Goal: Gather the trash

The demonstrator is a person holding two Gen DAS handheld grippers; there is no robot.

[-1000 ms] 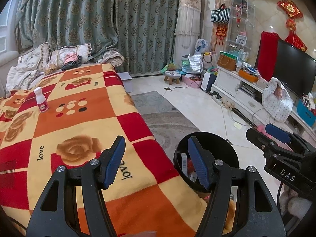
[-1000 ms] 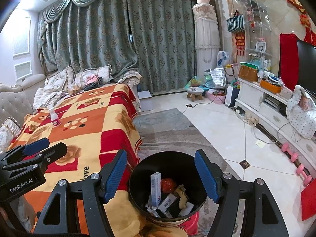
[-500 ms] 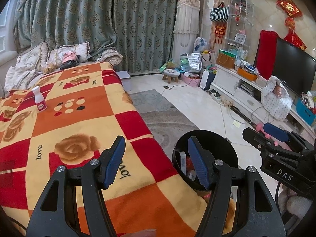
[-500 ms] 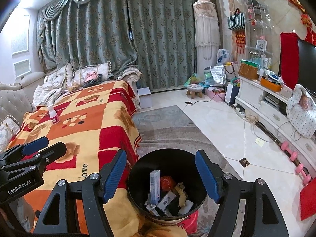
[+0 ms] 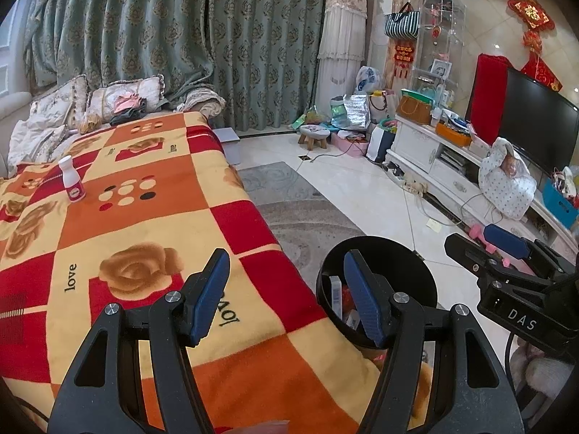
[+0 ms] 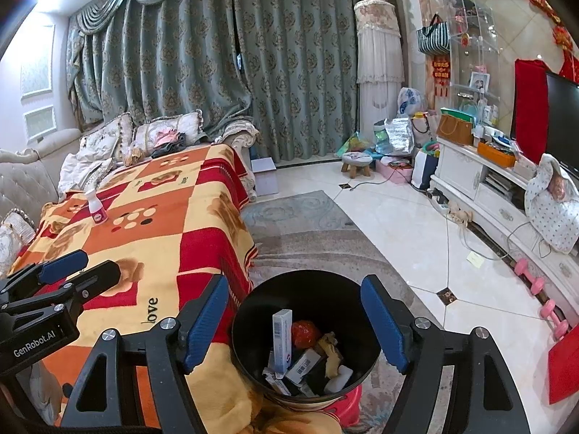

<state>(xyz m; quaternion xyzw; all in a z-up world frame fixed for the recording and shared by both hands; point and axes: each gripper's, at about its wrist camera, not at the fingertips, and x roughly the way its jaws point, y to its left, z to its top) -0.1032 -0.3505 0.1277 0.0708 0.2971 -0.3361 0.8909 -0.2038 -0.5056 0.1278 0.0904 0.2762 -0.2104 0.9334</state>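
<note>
The black bin [image 6: 305, 332] stands on the rug [image 6: 307, 238], just beside the blanket [image 6: 152, 238] that hangs over the bed's edge. Inside lie small boxes (one upright [image 6: 282, 340]), something red [image 6: 304, 332] and crumpled scraps. A white bottle [image 5: 72, 183] stands upright far up the blanket, well apart from the bin. Left gripper [image 5: 289, 298] and right gripper [image 6: 295, 325] both have their jaws spread wide, holding nothing.
</note>
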